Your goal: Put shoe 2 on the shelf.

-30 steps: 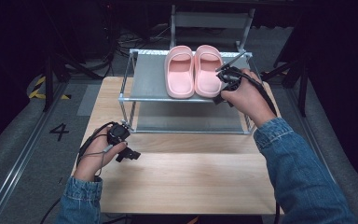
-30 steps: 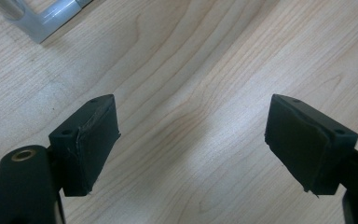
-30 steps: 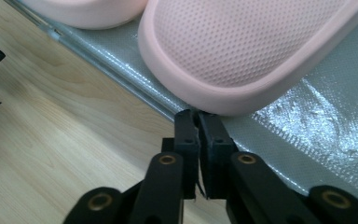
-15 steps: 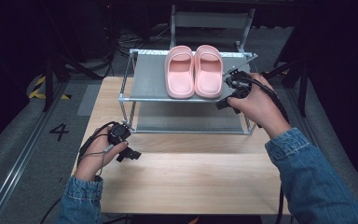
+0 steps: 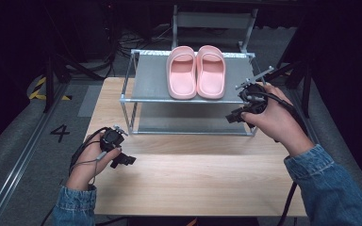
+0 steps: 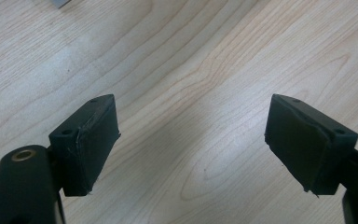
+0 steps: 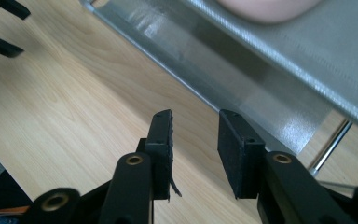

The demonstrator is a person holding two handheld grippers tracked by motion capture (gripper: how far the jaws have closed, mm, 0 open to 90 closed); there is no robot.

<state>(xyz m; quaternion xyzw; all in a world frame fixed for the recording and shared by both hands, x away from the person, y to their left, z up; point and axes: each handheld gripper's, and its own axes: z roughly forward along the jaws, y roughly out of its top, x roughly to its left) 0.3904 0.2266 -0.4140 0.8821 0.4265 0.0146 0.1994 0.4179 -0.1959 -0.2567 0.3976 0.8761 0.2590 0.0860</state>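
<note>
pink slippers (image 5: 196,71), grey metal rack (image 5: 151,84), pale woodgrain table (image 5: 193,183)

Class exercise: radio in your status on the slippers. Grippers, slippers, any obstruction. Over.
Right gripper empty, jaws just opening, beside rack. Left gripper open over table. Pink slippers paired on top shelf. Nothing obstructing.

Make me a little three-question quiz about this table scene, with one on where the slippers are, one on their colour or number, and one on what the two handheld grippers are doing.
1. Where do the slippers sit?
A. on the top shelf of the metal rack
B. on the wooden table
C. on the floor

2. How many slippers are there, and what colour?
A. one white
B. two pink
C. three blue

3. What does the right gripper hold?
A. a slipper
B. a cable
C. nothing

Answers:
1 A, the pair lies side by side on the rack's upper grey shelf.
2 B, two pink ones show.
3 C, its jaws, just opening, stand apart over bare table; the left gripper is open too.
</note>
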